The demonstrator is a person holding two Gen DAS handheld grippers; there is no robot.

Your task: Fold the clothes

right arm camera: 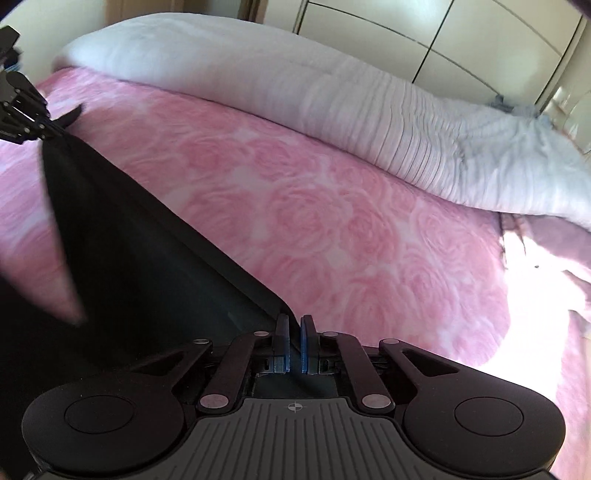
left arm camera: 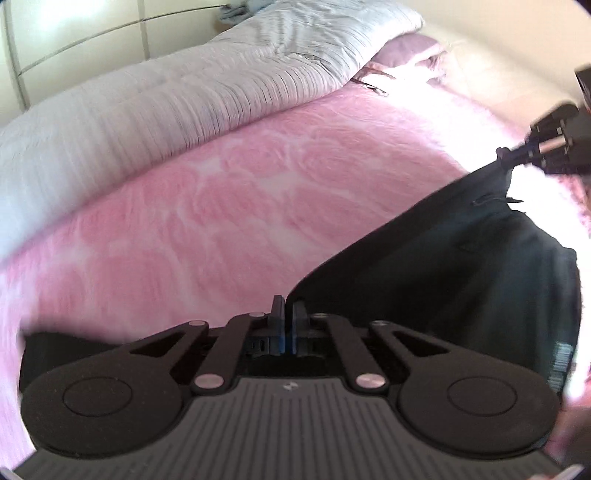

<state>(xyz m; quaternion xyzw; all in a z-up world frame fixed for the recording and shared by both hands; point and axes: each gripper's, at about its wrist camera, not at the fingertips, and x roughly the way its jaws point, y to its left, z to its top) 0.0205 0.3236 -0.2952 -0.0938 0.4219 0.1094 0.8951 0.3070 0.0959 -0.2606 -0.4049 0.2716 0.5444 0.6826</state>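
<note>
Jaws of both grippers clamped on blurred dark garment (left arm camera: 461,266).

Under me: pink rose-patterned blanket (right arm camera: 332,206) | behind it: my rumpled white duvet (left arm camera: 184,99) | beyond: cream wardrobe doors (right arm camera: 461,33)

black garment (left arm camera: 461,266), pink rose-patterned blanket (right arm camera: 332,206)

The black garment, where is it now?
The black garment hangs stretched between the left gripper and the right gripper, each shut on an edge, above the pink blanket.
</note>
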